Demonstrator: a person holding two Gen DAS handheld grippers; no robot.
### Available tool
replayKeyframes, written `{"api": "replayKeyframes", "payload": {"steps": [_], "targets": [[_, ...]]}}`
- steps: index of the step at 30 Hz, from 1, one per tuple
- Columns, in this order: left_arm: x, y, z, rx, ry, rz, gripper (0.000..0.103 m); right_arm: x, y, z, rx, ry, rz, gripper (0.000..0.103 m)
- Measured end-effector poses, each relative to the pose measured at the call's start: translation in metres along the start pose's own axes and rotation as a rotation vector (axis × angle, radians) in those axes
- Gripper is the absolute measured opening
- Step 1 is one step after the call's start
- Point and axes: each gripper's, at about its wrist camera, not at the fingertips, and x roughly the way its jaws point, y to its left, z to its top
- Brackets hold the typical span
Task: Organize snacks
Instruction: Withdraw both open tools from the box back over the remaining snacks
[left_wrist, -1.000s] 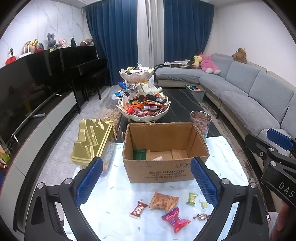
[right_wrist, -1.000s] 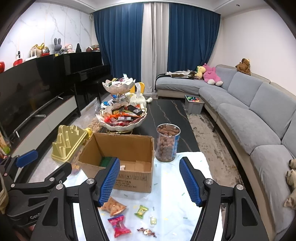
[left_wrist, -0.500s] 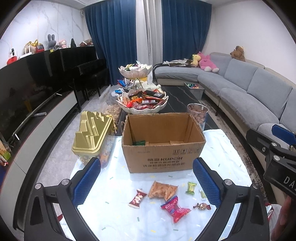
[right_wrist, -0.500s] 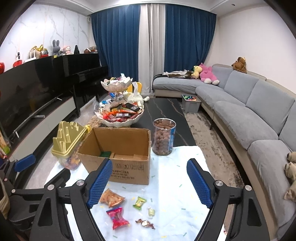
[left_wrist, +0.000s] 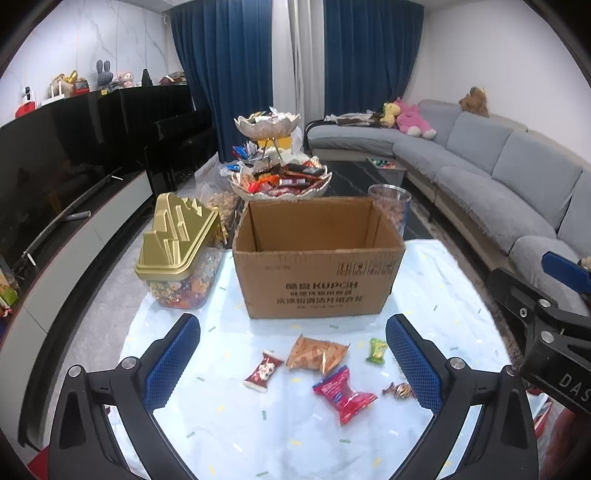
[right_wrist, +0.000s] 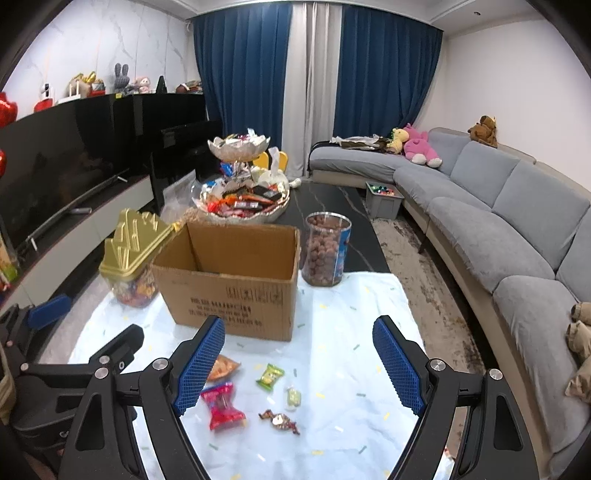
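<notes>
**A:** Walk me across from the left. What's on the cloth?

**B:** Far left is the gold-lidded jar (left_wrist: 177, 251), then the cardboard box (left_wrist: 317, 273) in the middle, open at the top, with the clear tub of nuts (right_wrist: 325, 251) just behind its right corner. The loose snacks lie in front of the box: a dark red wrapper (left_wrist: 263, 371), an orange packet (left_wrist: 317, 355), a pink-red packet (left_wrist: 343, 393), a small green sweet (left_wrist: 376, 350) and a brown twist-wrapped candy (left_wrist: 399, 390).

**A:** And your grippers?

**B:** I have the left gripper (left_wrist: 291, 363) spread as wide as it goes, holding nothing, with most of the snacks showing between its fingers. The right gripper (right_wrist: 299, 363) is also wide apart and empty — its jaws have just been opening — and it hangs over the green sweet and a pale little candy (right_wrist: 293, 397).

**A:** What worries you?

**B:** Three things. The snacks lie close together, so a wide set of fingers coming down on the orange packet may well catch the pink-red one too, or shove it aside. The flat wrappers are slippery, and I judge a pinch on a crimped end could slide off. And the two grippers sit close side by side — the right one's body already shows at the edge of my left view — so if both go for the middle I risk knocking them together.

**A:** The cloth?

**B:** It may bunch if a fingertip drags.
</notes>
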Motion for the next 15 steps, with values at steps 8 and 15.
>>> {"api": "replayKeyframes", "payload": {"steps": [8, 15], "targets": [[0.011, -0.010, -0.025, 0.021, 0.029, 0.010, 0.102, 0.004, -0.004, -0.024, -0.011, 0.017, -0.018, 0.083], [0.019, -0.017, -0.039, 0.023, 0.049, 0.008, 0.102, 0.006, -0.003, -0.045, -0.043, 0.032, -0.027, 0.083]]}}
